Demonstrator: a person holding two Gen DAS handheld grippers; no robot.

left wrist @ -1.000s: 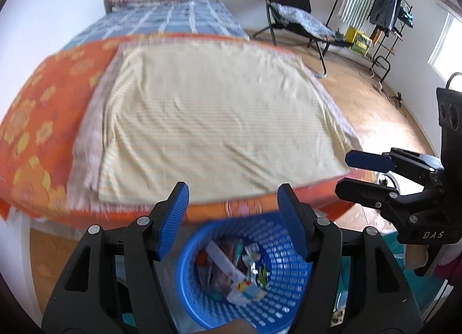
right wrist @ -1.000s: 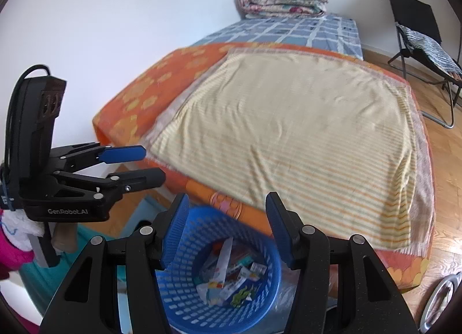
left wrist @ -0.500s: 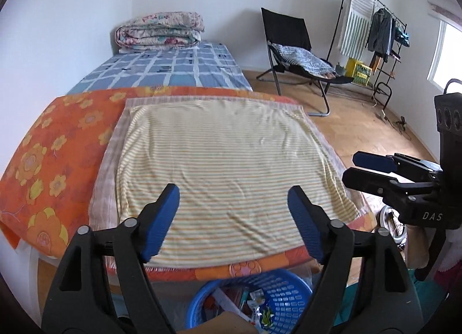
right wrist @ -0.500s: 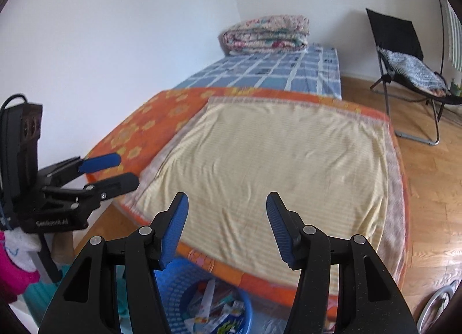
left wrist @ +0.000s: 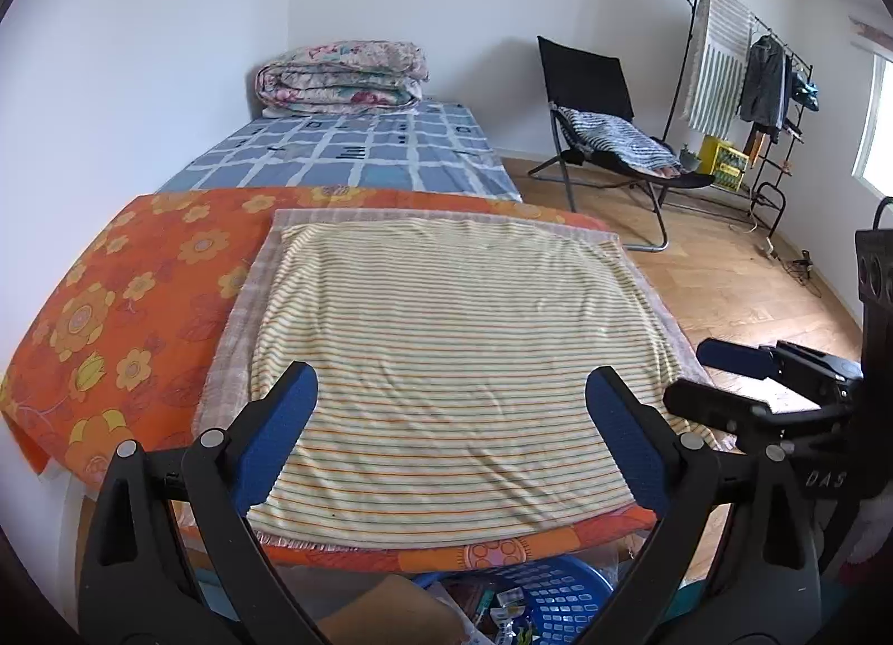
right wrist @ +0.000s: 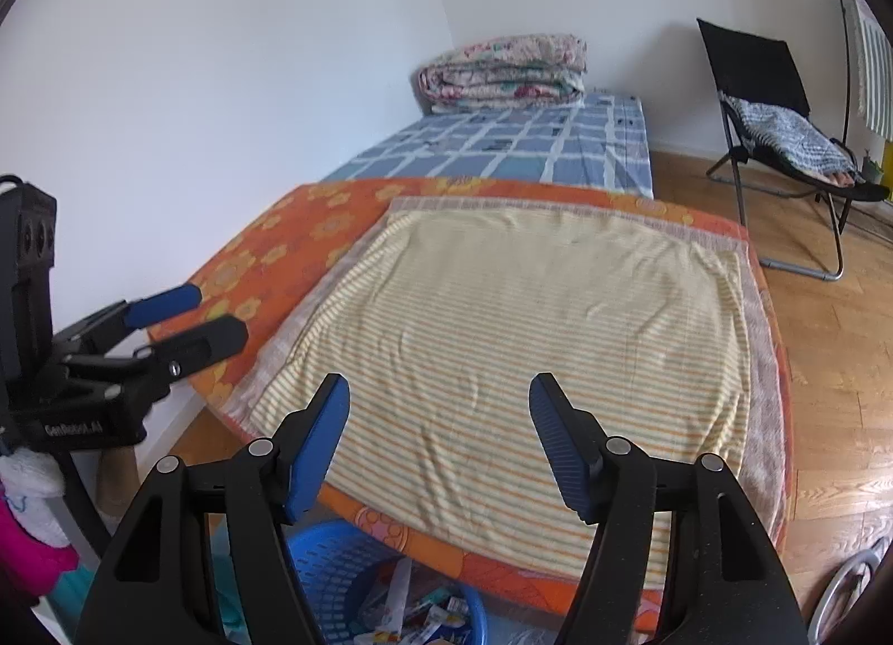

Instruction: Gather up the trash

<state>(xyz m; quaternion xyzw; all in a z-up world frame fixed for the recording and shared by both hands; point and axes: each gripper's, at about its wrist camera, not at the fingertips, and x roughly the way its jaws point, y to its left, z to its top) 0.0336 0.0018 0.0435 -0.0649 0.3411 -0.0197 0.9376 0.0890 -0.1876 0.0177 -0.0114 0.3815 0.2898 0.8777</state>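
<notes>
- Left tool (left wrist: 452,399): fingers spread as wide as they go, just been opening, nothing between them. I read that as a release already made, since what it points over now is bare bedding.
- Right tool (right wrist: 439,410): parted about halfway, also just been opening, empty. Both tools are tilted down across the bed, side by side, each showing in the other's view.
- Blue basket (right wrist: 329,572): on the floor right against the near foot of the bed, below both tools. Wrappers and paper scraps (right wrist: 413,611) lie inside it. That's the collected trash, and the basket sits where I can drop into it without reaching far.
- Striped blanket (left wrist: 446,355): spread flat over the orange flowered sheet (left wrist: 128,310); I see no litter left on it, so my guess is the bed part of the job is done.
- Farther out: a folded quilt (left wrist: 340,76) at the head of the bed, a black folding chair (left wrist: 603,109), and a clothes rack (left wrist: 764,81) by the wall.
- Writing: "DAS" on the right tool's body in the left view; "GenRobot.AI" on the left tool's body in the right view. Basket labels too small to read.
</notes>
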